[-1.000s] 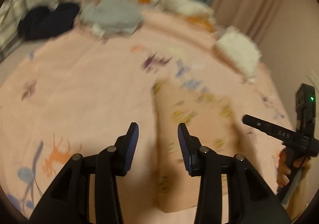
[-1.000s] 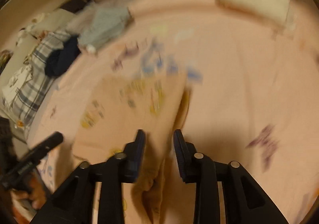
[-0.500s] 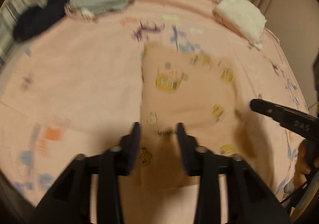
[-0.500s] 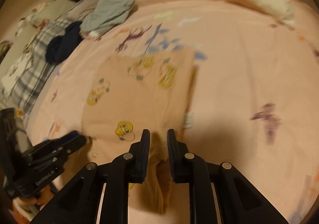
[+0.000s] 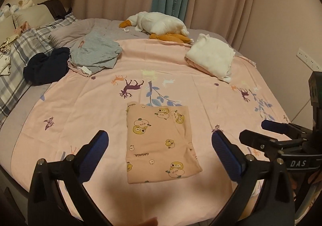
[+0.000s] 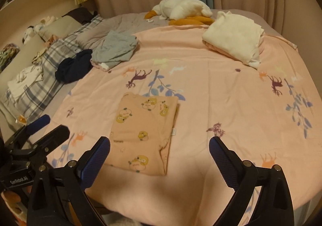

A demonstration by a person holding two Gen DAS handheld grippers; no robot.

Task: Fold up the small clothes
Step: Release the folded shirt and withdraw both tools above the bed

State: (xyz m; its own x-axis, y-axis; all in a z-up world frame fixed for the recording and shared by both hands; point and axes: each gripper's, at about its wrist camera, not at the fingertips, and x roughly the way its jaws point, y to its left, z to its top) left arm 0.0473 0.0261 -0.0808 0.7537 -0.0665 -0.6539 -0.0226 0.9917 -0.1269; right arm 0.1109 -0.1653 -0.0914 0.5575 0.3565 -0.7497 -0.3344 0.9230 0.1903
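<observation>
Jaws of both grippers opening, empty, soft rectangular folded garment (image 5: 159,141), smooth bedsheet (image 5: 80,109)

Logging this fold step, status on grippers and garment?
Left gripper and right gripper opening wide, nothing between jaws. Pink printed garment folded flat on bedspread, released. Nothing in the way.

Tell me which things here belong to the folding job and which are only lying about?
For the job:
- folded pink cotton garment with yellow cartoon prints
- crumpled grey cloth pile
- dark navy crumpled garment
- folded white cloth stack

Lying about:
- white plush goose with orange feet
- checked grey pillow
</observation>
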